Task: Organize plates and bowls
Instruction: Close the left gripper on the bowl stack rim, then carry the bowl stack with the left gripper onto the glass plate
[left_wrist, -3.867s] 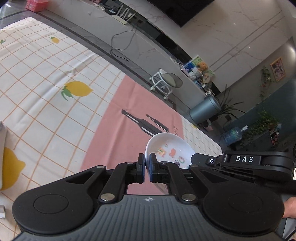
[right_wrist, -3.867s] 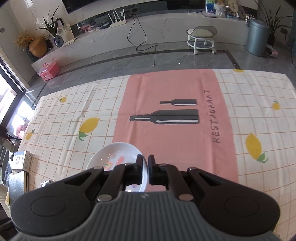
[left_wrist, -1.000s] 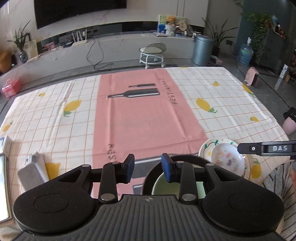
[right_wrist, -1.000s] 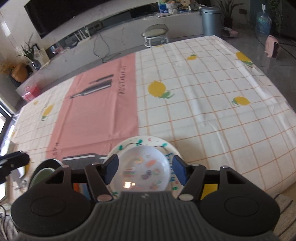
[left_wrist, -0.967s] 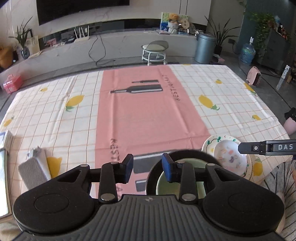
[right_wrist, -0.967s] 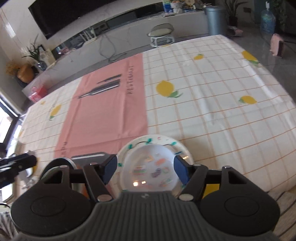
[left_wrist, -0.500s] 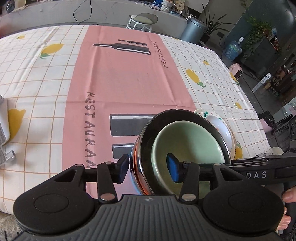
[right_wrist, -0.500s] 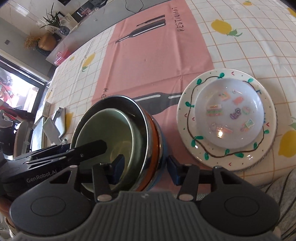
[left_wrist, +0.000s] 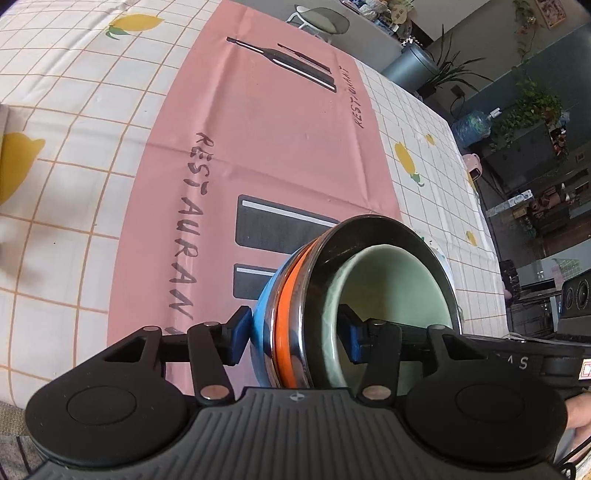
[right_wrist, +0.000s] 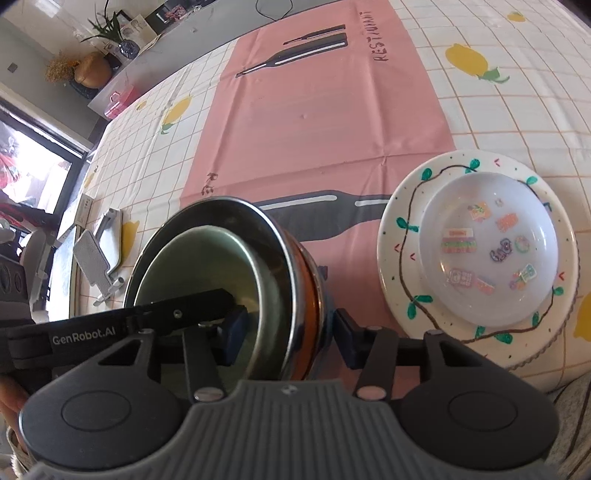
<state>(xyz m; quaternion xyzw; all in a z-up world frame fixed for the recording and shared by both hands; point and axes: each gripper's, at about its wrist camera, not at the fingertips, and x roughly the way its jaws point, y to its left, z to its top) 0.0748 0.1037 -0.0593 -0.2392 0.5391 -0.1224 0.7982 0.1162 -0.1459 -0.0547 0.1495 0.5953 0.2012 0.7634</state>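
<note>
A stack of nested bowls (left_wrist: 288, 325) stands at the table's near edge: blue outside, then orange, steel, and a pale green bowl (right_wrist: 207, 266) inside. My left gripper (left_wrist: 295, 336) straddles the stack's left wall, one pad outside the blue bowl and one inside the green; its jaws are opening. My right gripper (right_wrist: 288, 338) straddles the right wall and its jaws are closing, the inner pad still clear of the wall. To the right, a white sticker bowl (right_wrist: 491, 251) sits on a leaf-patterned plate (right_wrist: 399, 258).
The pink and checked tablecloth (left_wrist: 258, 129) stretches away behind the stack. A grey mesh-topped object (right_wrist: 92, 262) lies at the table's left edge. A person's hand (left_wrist: 578, 410) holds the right gripper. A stool (left_wrist: 321, 18) and bin (left_wrist: 410, 62) stand beyond the table.
Both grippers have come down onto the nested bowls and tilted steeply. The left jaws widened around the wall, the right jaws narrowed. The white bowl held earlier now rests on the plate.
</note>
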